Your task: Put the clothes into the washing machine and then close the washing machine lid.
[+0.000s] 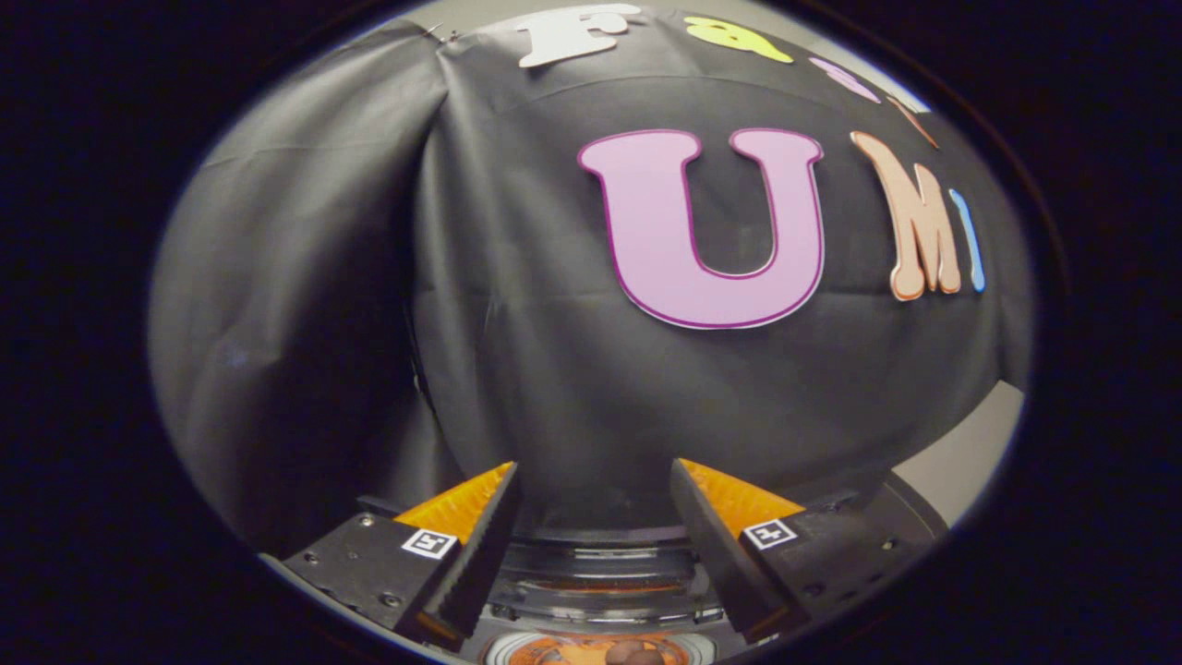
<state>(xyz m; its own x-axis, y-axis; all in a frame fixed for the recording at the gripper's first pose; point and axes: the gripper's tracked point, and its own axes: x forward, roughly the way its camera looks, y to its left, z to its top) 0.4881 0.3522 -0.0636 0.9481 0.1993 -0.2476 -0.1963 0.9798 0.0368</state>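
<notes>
My gripper is open, its two fingers wide apart with nothing between them, held up facing the booth's black cloth wall. Low between and below the fingers I see part of the washing machine: a dark curved rim with a clear raised lid behind the opening. At the very bottom, inside the opening, something orange and brown shows; it looks like cloth but too little is visible to be sure.
The black cloth wall hangs close ahead, folded at the left. A pale surface shows beyond the right finger, past a dark rounded edge of the machine.
</notes>
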